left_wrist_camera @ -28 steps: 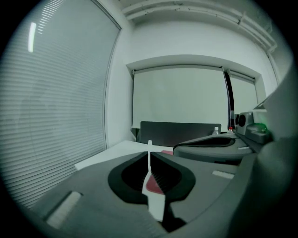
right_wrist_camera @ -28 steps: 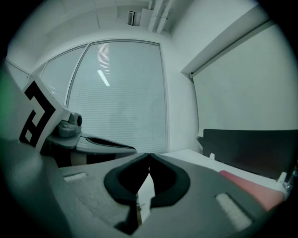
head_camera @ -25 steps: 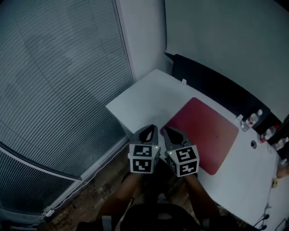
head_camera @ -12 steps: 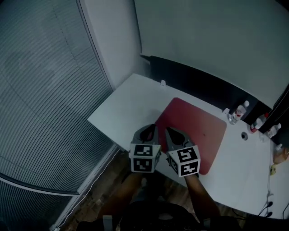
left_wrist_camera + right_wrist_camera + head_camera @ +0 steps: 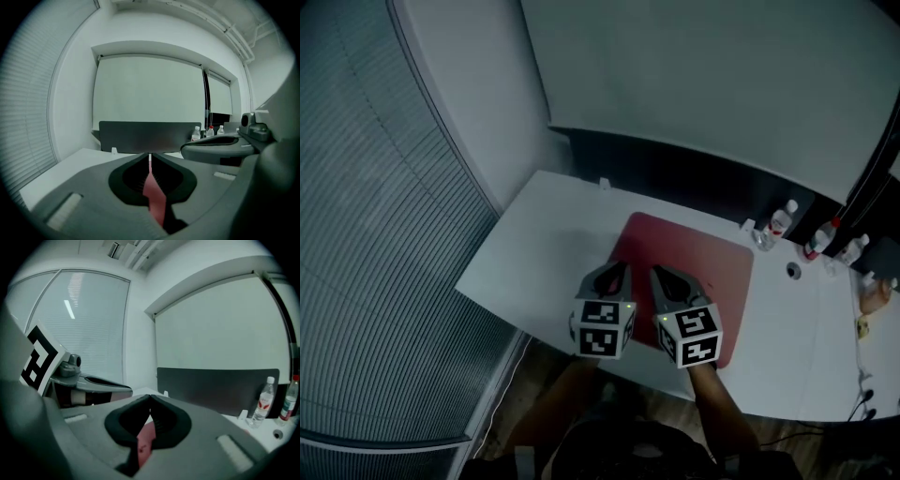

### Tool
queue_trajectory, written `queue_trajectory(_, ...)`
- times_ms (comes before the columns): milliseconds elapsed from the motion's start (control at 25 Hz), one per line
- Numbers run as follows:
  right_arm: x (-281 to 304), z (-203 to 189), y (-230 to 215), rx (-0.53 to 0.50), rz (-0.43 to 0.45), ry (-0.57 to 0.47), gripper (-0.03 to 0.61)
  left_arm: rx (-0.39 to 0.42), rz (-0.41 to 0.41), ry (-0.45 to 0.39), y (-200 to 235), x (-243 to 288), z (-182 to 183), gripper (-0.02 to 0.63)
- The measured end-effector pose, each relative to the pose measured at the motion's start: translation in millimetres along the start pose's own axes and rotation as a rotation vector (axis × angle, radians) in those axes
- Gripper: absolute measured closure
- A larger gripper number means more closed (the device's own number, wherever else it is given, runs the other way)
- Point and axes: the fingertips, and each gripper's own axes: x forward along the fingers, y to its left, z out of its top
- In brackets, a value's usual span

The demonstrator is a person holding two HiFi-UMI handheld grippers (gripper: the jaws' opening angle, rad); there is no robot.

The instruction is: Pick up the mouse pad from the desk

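A dark red mouse pad (image 5: 698,267) lies flat on the white desk (image 5: 544,244). In the head view both grippers hover side by side above the pad's near left corner. My left gripper (image 5: 619,269) is shut with nothing in it, its tips over the pad's left edge. My right gripper (image 5: 659,274) is likewise shut and empty, its tips over the pad. In the left gripper view the shut left gripper (image 5: 150,155) shows a strip of the pad (image 5: 154,199) below its jaws. The right gripper view has the shut right gripper (image 5: 150,398) above the pad (image 5: 144,442).
A dark partition panel (image 5: 675,159) runs along the desk's back edge. Several water bottles (image 5: 780,220) stand at the back right, near a round cable hole (image 5: 794,271). A small white item (image 5: 604,183) sits by the panel. Window blinds (image 5: 366,253) fill the left side.
Both grippers, still shut and side by side, have moved from the desk's near edge to over the pad's near left corner. The view has swung round, so the desk faces more squarely.
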Motion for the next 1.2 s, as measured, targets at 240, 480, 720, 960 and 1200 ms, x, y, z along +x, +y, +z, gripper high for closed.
queue_trajectory(240, 12, -5, -30, 0.032, -0.104, 0.012, 0.577, -0.01, -0.1, 0.017, 3, 36, -4, 0.594)
queue_trajectory(480, 9, -8, -59, 0.063, -0.211, 0.018, 0.577, 0.014, -0.19, 0.049, -6, 65, -8, 0.592)
queue_trajectory(720, -1, -22, -91, 0.09, -0.318, 0.037, 0.577, 0.02, -0.268, 0.072, -9, 92, -16, 0.592)
queue_trajectory(960, -21, -43, -125, 0.13, -0.45, 0.062, 0.577, 0.021, -0.315, 0.091, -4, 110, -27, 0.572)
queue_trajectory(1200, -40, -67, -147, 0.19, -0.543, 0.09, 0.566, 0.023, -0.358, 0.162, 4, 123, -53, 0.516)
